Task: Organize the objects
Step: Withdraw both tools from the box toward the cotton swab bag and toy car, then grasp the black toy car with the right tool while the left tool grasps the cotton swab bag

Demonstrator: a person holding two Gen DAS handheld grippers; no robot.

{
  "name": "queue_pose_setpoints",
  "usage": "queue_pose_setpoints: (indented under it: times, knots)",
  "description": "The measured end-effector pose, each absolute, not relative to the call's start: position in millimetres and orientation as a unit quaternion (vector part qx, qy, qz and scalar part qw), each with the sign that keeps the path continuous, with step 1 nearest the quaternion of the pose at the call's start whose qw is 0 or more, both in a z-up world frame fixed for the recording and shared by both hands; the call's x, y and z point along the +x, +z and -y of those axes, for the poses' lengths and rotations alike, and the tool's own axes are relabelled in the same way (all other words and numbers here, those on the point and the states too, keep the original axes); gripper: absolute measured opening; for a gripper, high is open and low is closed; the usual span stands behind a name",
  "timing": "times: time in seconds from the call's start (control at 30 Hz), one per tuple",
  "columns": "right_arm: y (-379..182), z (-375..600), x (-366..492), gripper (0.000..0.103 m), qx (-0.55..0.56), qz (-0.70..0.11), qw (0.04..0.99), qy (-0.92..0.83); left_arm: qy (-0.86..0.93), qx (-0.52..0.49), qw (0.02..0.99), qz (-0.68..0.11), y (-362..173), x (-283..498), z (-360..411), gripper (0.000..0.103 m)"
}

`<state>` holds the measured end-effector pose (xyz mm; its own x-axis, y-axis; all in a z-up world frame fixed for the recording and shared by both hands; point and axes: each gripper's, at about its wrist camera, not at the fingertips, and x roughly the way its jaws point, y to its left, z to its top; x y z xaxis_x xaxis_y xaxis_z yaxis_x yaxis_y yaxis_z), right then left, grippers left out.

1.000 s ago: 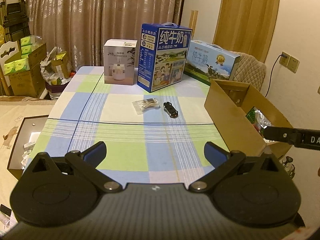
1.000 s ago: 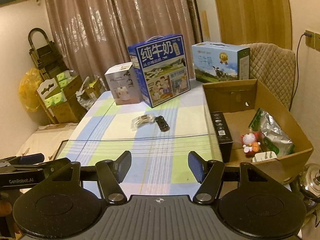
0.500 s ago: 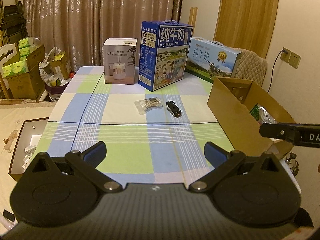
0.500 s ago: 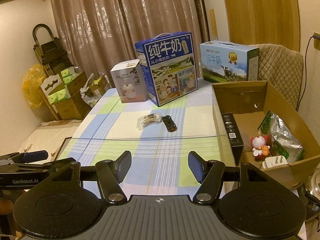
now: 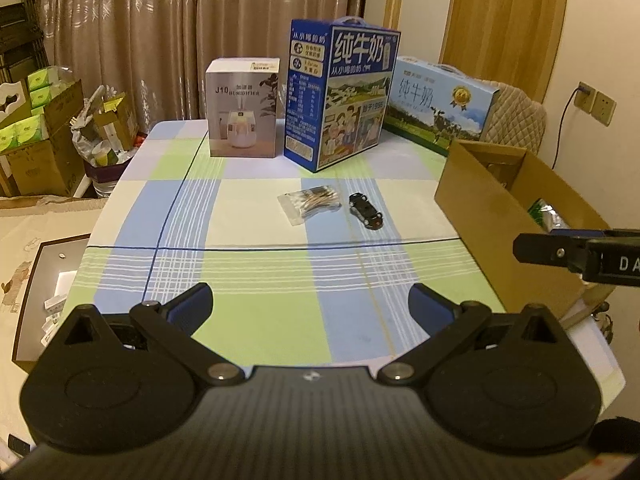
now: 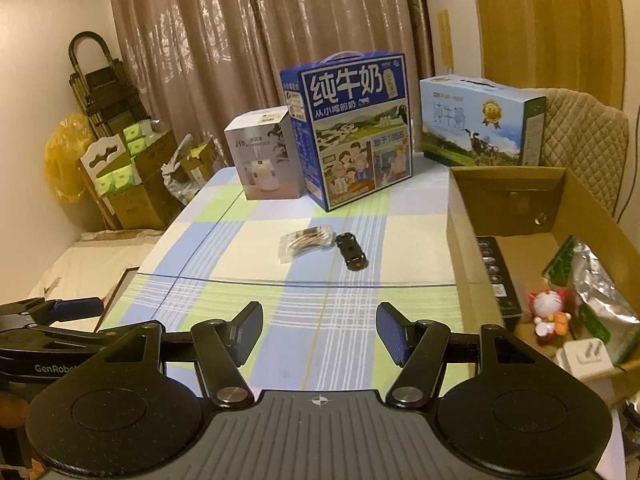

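Left wrist view shows the checked table (image 5: pixel 256 208), then the brown box (image 5: pixel 492 216) at its right side. Toy car (image 5: pixel 366 211) and little bag (image 5: pixel 310 203) lie mid-table. Both the left gripper (image 5: pixel 310 306) and right gripper (image 6: pixel 320 332) are spread wide and empty, ready to reach for one.

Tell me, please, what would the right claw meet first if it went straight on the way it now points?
Probably the bare tablecloth: the right claw is open and tilted down at it. The toy car lies further along, slightly to the right, though depth is unclear.
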<state>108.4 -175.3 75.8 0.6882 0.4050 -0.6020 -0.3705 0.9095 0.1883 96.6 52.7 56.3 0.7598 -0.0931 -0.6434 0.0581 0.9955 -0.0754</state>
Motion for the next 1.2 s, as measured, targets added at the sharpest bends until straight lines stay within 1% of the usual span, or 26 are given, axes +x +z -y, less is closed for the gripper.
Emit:
queue_pose_setpoints:
  times: [0.4, 0.7, 0.87, 1.07, 1.2]
  knots:
    - [25.7, 142.6, 190.3, 0.060, -0.004, -0.333, 0.918, 0.214, -0.061, 0.032, 0.931, -0.358, 15.0, 185.8, -73.9, 0.102]
    - [-25.0, 127.3, 258.9, 0.060, -0.005, -0.341, 0.918, 0.201, -0.103, 0.073, 0.926, -0.355, -20.5, 262.5, -77.6, 0.102]
    - [-43.6, 116.8, 285.2, 0.060, -0.030, -0.337, 0.918, 0.209, -0.119, 0.094, 0.924, -0.350, -35.4, 295.7, -75.2, 0.101]
    - [-65.3, 111.4, 314.7, 0.060, -0.044, -0.337, 0.919, 0.202, -0.137, 0.109, 0.922, -0.344, -47.5, 326.1, -72.7, 0.098]
    - [-78.4, 103.0, 328.5, 0.057, -0.065, -0.331, 0.919, 0.205, -0.143, 0.109, 0.921, -0.345, -53.9, 343.1, -73.9, 0.097]
